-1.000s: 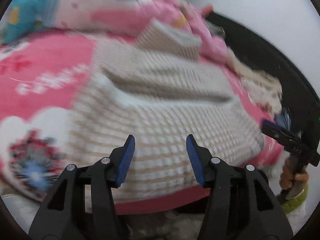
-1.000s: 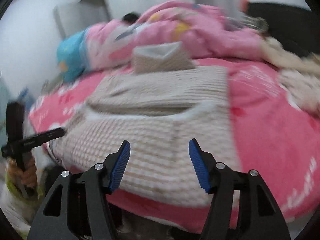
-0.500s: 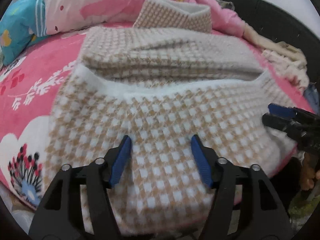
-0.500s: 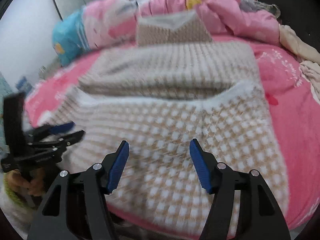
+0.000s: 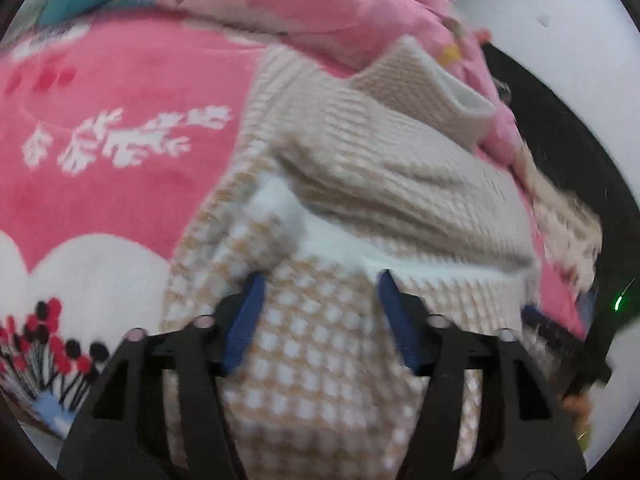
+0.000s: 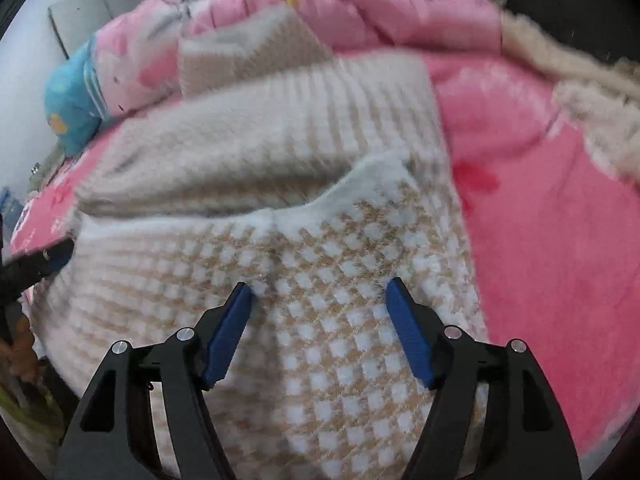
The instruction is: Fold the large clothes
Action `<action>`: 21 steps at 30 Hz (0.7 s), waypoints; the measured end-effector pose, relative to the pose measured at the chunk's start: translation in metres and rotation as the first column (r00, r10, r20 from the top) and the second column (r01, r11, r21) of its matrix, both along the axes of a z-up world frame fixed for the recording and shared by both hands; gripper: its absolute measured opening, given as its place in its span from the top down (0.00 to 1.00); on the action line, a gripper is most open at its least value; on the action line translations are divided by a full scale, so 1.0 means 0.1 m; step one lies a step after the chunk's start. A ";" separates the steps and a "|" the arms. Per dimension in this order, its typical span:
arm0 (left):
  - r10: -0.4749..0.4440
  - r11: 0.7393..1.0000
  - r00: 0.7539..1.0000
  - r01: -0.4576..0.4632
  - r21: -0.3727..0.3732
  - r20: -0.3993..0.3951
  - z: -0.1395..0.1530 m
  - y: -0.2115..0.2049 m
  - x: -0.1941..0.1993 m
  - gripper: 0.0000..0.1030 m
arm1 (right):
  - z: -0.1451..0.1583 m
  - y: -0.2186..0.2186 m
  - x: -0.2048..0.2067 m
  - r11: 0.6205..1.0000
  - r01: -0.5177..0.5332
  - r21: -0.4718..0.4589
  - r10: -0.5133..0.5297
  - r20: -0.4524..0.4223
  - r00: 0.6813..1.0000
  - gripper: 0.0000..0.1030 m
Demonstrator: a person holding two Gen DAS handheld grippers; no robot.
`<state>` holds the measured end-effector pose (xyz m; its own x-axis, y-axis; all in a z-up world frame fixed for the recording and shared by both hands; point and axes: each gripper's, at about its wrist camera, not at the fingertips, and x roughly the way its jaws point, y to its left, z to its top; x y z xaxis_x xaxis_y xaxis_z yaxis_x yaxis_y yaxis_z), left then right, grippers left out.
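On the bed (image 5: 120,92), a beige-and-white checked sweater (image 6: 320,280) lies partly folded on the pink blanket, long axis running from 6 o'clock to 12 o'clock in both views. The left wrist view alone shows the blanket's white leaf print (image 5: 128,140) at 9 o'clock; the right wrist view alone shows a blue pillow (image 6: 72,108) at 10 o'clock. Left tongs (image 5: 320,292): moderately spread, jaws closing, knit lying between them, grip not confirmed. Right tongs (image 6: 320,296): wide, jaws opening, over the knit, pads clear. A pink quilt (image 6: 360,4) is heaped at 12 o'clock.
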<state>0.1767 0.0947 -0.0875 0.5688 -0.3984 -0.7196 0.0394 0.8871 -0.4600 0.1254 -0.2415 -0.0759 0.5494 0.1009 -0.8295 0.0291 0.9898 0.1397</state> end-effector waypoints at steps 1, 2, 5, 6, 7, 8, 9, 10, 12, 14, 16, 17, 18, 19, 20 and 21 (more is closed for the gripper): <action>-0.002 1.000 1.000 0.002 0.005 0.003 0.01 0.00 0.02 0.50 | 0.06 0.04 -0.01 1.000 -0.003 -0.023 0.003 0.002 1.000 0.34; -0.005 1.000 1.000 0.004 0.021 0.010 0.05 -0.02 0.00 0.50 | 0.14 0.07 -0.04 0.999 0.000 -0.038 0.000 0.012 1.000 0.34; -0.023 0.999 0.998 0.020 0.044 0.059 0.20 -0.08 -0.08 0.49 | 0.35 0.06 -0.12 1.000 0.010 -0.027 -0.008 0.071 0.997 0.34; -0.016 0.999 0.998 0.013 0.051 0.065 0.21 -0.07 -0.07 0.49 | 0.38 0.00 -0.16 0.999 0.025 -0.038 -0.021 0.081 0.996 0.34; -0.001 0.999 0.998 -0.002 0.053 0.065 0.24 -0.05 -0.08 0.49 | 0.41 -0.04 -0.17 0.997 0.050 -0.055 -0.046 0.083 0.995 0.34; 0.008 0.999 0.998 -0.010 0.047 0.062 0.26 -0.02 -0.10 0.49 | 0.42 -0.11 -0.18 0.996 0.078 -0.053 -0.074 0.074 0.994 0.34; 0.016 0.999 0.998 -0.019 0.036 0.060 0.28 0.00 -0.11 0.49 | 0.44 -0.16 -0.21 0.995 0.094 -0.034 -0.091 0.069 0.993 0.34; 0.019 0.999 0.998 -0.021 0.033 0.064 0.31 0.02 -0.14 0.49 | 0.46 -0.22 -0.24 0.994 0.105 0.001 -0.105 0.068 0.992 0.34; 0.009 0.997 0.996 -0.016 0.078 0.084 0.38 -0.03 -0.24 0.44 | 0.50 -0.30 -0.35 0.992 0.106 0.069 -0.111 0.063 0.992 0.33; -0.021 0.991 0.995 0.008 0.130 0.100 0.44 -0.14 -0.35 0.42 | 0.53 -0.29 -0.44 0.991 0.085 0.105 -0.091 0.055 0.994 0.29; -0.071 0.985 0.992 0.053 0.163 0.107 0.49 -0.30 -0.47 0.37 | 0.55 -0.17 -0.52 0.991 0.043 0.123 -0.050 0.055 0.997 0.22; -0.088 0.982 0.990 0.068 0.175 0.110 0.50 -0.35 -0.51 0.35 | 0.56 -0.11 -0.55 0.992 0.022 0.124 -0.029 0.056 0.998 0.19; -0.116 0.977 0.987 0.092 0.192 0.115 0.51 -0.44 -0.58 0.31 | 0.57 0.00 -0.59 0.993 -0.014 0.117 0.007 0.057 0.998 0.16; -0.137 0.971 0.984 0.111 0.210 0.115 0.51 -0.51 -0.61 0.29 | 0.57 0.10 -0.63 0.994 -0.045 0.104 0.039 0.056 0.998 0.16; -0.156 0.963 0.982 0.126 0.236 0.111 0.50 -0.59 -0.65 0.28 | 0.56 0.19 -0.66 0.994 -0.073 0.084 0.069 0.051 0.996 0.15; -0.167 0.957 0.980 0.135 0.257 0.107 0.49 -0.64 -0.67 0.27 | 0.57 0.26 -0.66 0.994 -0.085 0.063 0.082 0.048 0.995 0.15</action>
